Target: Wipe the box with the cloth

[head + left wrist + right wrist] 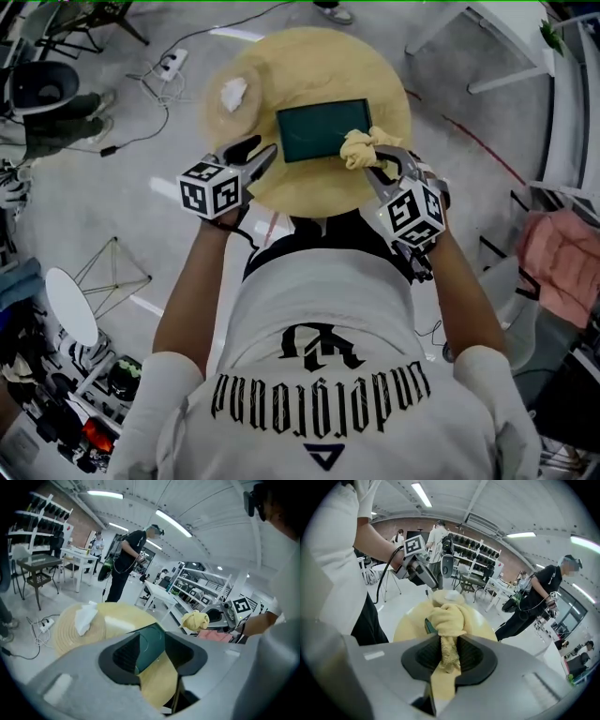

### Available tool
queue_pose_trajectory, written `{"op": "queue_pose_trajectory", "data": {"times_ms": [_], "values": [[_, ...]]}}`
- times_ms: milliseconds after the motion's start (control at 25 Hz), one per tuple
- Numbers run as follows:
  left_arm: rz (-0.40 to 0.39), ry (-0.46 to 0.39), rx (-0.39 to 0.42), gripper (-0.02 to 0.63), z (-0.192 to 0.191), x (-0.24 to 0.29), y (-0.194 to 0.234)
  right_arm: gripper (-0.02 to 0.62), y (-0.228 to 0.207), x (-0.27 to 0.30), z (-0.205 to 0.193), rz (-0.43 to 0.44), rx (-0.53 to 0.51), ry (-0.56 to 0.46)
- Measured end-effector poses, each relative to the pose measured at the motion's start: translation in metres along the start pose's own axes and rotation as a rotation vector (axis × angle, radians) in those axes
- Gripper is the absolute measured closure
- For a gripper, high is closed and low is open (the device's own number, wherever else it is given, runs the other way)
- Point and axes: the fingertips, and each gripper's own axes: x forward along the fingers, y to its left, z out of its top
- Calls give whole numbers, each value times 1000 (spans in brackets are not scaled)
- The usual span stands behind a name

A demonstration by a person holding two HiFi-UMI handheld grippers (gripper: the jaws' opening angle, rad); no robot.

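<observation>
A dark green box (323, 129) lies flat on the round yellow table (291, 192). My right gripper (382, 164) is shut on a bunched yellow cloth (361, 148), which hangs over the box's near right corner. In the right gripper view the cloth (449, 618) fills the jaws (449, 656), and a sliver of the box (427, 625) shows behind it. My left gripper (258, 150) hovers just off the box's left edge. In the left gripper view its jaws (151, 653) stand partly apart with nothing pressed between them, and the box (151, 641) shows beyond the gap.
A crumpled white tissue (232, 94) lies on the table's far left. A power strip (169, 64) with cables lies on the floor beyond. White table legs (506, 80) stand at the far right, a pink cloth (562, 262) hangs at right. Other people stand further off.
</observation>
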Motion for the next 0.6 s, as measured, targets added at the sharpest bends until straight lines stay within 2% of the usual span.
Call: {"op": "queue_pose_trajectory", "data": {"times_ms": [200, 320, 600], "values": [[3, -80, 110, 475, 48, -34, -35, 525, -18, -39, 44, -57, 18, -74], [2, -96, 176, 487, 58, -55, -56, 525, -19, -60, 64, -82, 54, -119], [39, -239, 244, 547, 100, -105, -74, 525, -31, -92, 117, -127, 102, -227]]}}
